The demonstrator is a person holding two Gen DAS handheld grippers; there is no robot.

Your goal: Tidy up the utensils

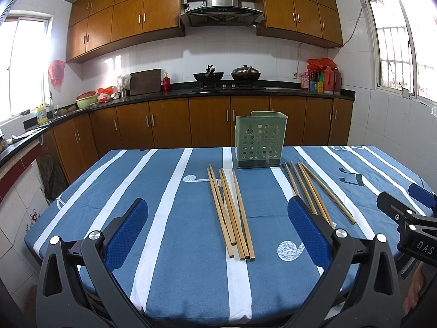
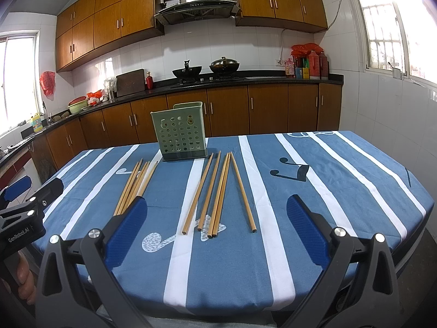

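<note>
A green perforated utensil holder point(image 1: 258, 143) stands upright at the far middle of the table; it also shows in the right wrist view point(image 2: 180, 132). Two loose groups of wooden chopsticks lie flat on the cloth in front of it. The left group point(image 1: 232, 213) lies between my left gripper's fingers; it shows in the right wrist view point(image 2: 138, 183) too. The right group point(image 2: 218, 194) lies ahead of my right gripper; it shows in the left wrist view point(image 1: 314, 191) too. My left gripper point(image 1: 218, 207) is open and empty above the near table edge. My right gripper point(image 2: 217, 205) is open and empty.
The table point(image 1: 153, 191) wears a blue cloth with white stripes and music notes. Kitchen counters with woks point(image 1: 209, 78), a cutting board and bottles run along the far wall, windows on both sides. The other gripper shows at each view's edge point(image 1: 409, 218) point(image 2: 24, 205).
</note>
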